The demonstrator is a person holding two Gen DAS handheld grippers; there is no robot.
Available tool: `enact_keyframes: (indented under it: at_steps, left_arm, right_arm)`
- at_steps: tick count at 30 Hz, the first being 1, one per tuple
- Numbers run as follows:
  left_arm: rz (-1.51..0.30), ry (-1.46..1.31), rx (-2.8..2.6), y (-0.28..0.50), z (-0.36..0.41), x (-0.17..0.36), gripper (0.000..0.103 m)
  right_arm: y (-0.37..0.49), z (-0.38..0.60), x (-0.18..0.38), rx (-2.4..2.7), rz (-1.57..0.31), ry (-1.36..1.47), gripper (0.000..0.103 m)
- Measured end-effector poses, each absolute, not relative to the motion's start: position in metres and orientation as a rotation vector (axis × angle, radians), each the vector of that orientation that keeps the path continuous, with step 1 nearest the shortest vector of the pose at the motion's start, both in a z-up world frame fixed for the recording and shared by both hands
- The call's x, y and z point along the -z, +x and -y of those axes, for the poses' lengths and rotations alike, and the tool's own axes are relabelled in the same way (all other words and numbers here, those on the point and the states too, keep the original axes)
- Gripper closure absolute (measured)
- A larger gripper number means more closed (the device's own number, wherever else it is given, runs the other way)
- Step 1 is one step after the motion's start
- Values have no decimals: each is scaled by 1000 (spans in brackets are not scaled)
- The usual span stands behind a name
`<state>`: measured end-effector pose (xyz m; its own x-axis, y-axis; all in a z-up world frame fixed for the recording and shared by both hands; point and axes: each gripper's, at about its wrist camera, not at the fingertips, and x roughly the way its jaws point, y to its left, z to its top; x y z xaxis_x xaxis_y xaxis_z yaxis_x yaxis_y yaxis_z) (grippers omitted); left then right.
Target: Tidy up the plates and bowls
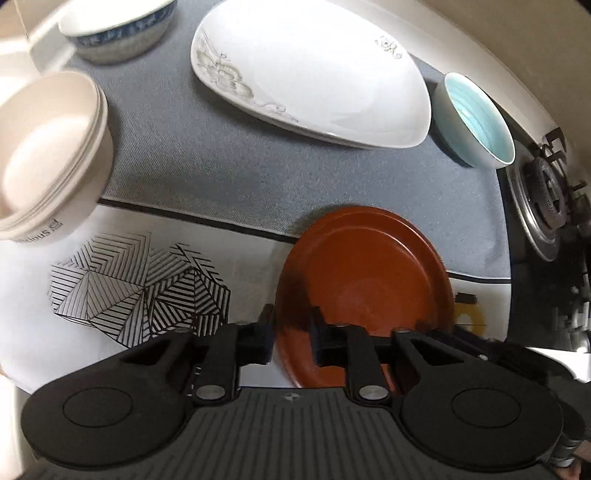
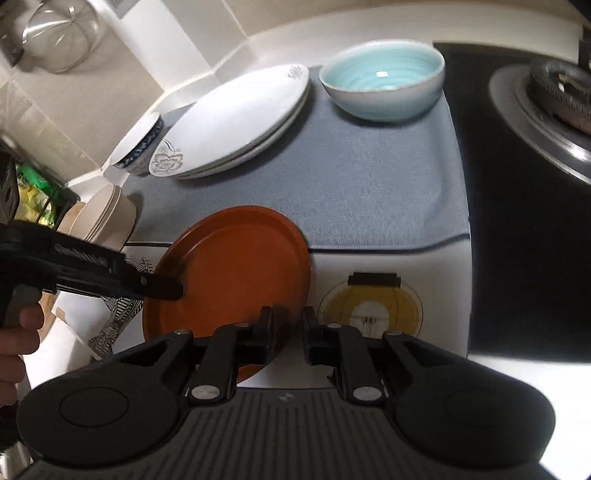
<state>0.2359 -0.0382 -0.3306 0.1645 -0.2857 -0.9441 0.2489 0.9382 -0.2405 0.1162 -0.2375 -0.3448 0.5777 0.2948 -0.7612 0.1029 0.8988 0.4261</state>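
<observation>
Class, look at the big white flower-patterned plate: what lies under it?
The white flowered plate rests on at least one more white plate, whose rim peeks out below, on the grey mat. The lower plate's face is covered, so its pattern cannot be seen.

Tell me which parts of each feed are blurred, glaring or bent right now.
Left wrist view: the blue-patterned bowl and the pale bar at top left are motion-smeared, and fisheye bends the gray mat. Right wrist view: the countertop edge at lower right is blown out white, the stove burner is slightly soft, and the orange plate stays fairly sharp.
</observation>
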Motion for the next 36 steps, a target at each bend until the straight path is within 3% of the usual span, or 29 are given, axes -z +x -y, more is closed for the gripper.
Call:
enact_keyframes:
  at_steps: [9,26,36]
  left_arm:
    - [-1311,20,327,213,31,287,91]
    - [-1141,-42,531,263,17,180,94]
    - [-1142,-54,627,306,-1,187,94]
  right_arm:
    - [110,241,326,-118,-939,464,92]
    - [131,221,213,8,-769,351,91]
    - [167,184,204,123,-799,257,90]
